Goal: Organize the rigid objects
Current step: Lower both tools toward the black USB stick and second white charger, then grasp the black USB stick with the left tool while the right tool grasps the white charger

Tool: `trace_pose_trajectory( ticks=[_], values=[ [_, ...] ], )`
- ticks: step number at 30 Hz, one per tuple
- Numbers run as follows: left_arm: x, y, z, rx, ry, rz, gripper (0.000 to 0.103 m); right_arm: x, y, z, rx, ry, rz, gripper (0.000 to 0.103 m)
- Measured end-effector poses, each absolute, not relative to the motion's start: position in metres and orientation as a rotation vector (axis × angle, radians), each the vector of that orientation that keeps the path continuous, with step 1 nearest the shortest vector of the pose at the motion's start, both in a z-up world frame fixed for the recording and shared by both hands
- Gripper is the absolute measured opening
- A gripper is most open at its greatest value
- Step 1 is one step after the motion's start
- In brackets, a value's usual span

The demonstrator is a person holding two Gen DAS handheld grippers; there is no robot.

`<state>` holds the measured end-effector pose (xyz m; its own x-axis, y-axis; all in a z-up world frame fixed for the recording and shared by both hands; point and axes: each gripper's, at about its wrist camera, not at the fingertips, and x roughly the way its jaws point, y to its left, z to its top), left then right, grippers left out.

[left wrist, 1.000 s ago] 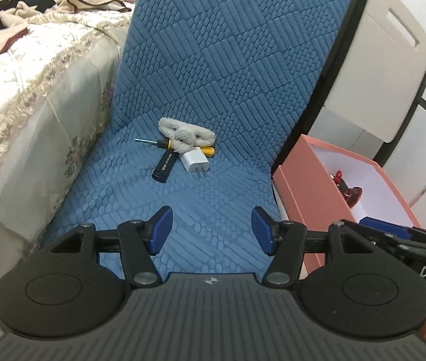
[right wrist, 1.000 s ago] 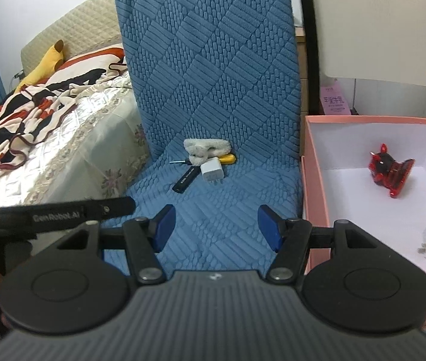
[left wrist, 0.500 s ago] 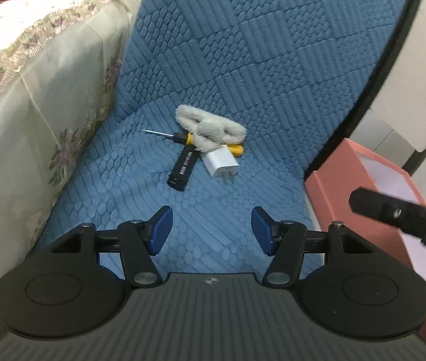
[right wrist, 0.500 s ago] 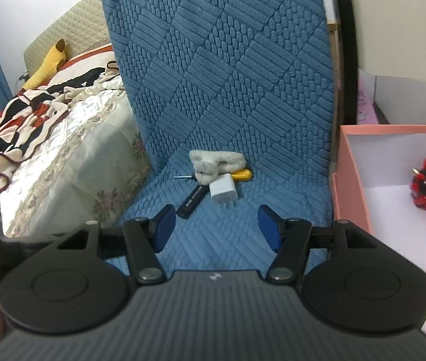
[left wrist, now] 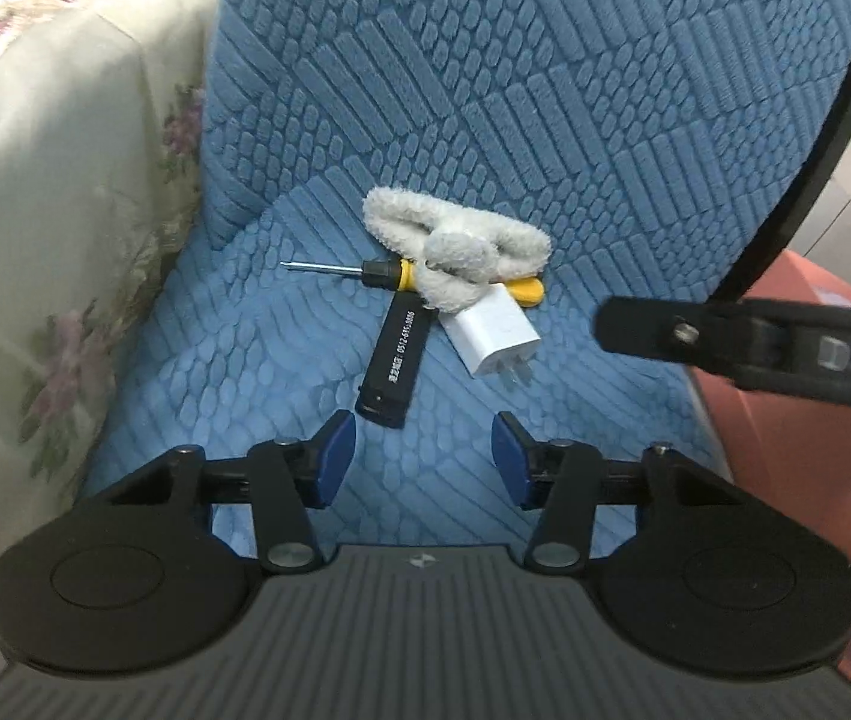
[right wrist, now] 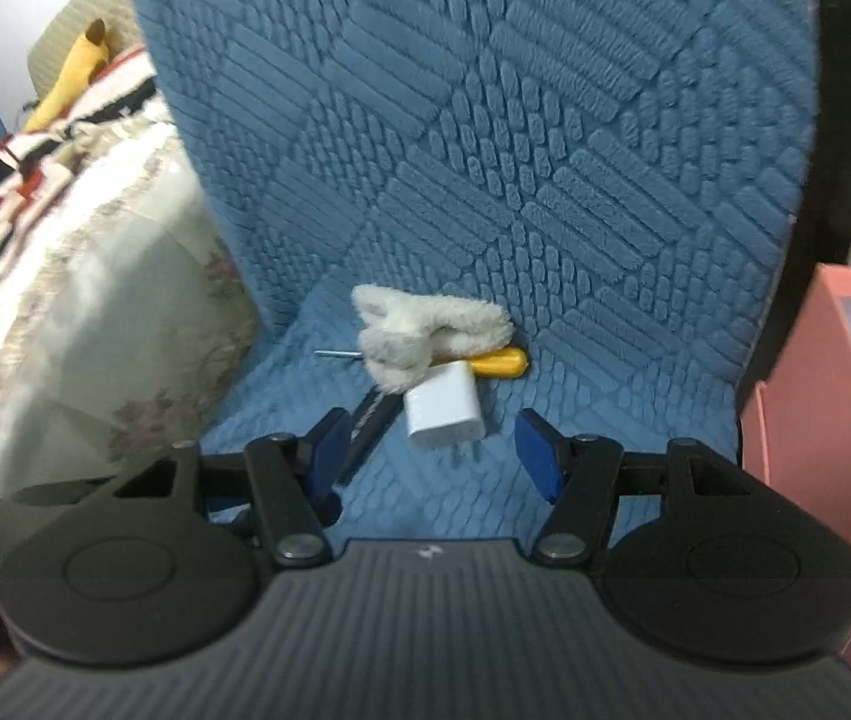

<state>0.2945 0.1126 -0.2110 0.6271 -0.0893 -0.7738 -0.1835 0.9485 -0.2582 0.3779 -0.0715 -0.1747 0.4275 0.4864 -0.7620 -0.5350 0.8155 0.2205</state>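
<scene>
On the blue quilted chair seat (left wrist: 245, 360) lie a black stick-shaped device (left wrist: 392, 360), a white charger plug (left wrist: 494, 336), a yellow-handled screwdriver (left wrist: 389, 273) and a fluffy white cloth (left wrist: 455, 246) draped over the screwdriver. My left gripper (left wrist: 423, 450) is open and empty, just short of the black device's near end. My right gripper (right wrist: 434, 450) is open and empty, with the white charger (right wrist: 443, 411) just beyond its fingertips; the black device (right wrist: 368, 426) sits by its left finger. The cloth (right wrist: 419, 330) and screwdriver handle (right wrist: 494, 363) lie behind.
A pink box (right wrist: 815, 390) with a white inside stands right of the chair; it also shows in the left wrist view (left wrist: 785, 420). A bed with a floral cover (left wrist: 35, 210) borders the chair's left. The right gripper's body (left wrist: 755, 342) crosses the left wrist view.
Both grippers have moved forward and down toward the pile on the seat. The right gripper swung left, away from the pink box. Both stayed open.
</scene>
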Motion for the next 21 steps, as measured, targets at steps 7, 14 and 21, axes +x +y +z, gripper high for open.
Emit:
trace_pose_trajectory(
  ticks=[7, 14, 21],
  values=[
    [0.319, 0.115, -0.223, -0.285, 0.931, 0.047, 0.054, 0.407, -0.061, -0.211, -0.100, 0.989, 0.682, 0.062],
    [0.332, 0.107, -0.229, -0.205, 0.958, 0.035, 0.052, 0.427, -0.041, -0.235, -0.150, 1.018, 0.711, 0.062],
    [0.340, 0.113, -0.236, -0.210, 0.954, 0.057, 0.041, 0.438, -0.032, -0.252, -0.146, 1.059, 0.688, 0.060]
  ],
)
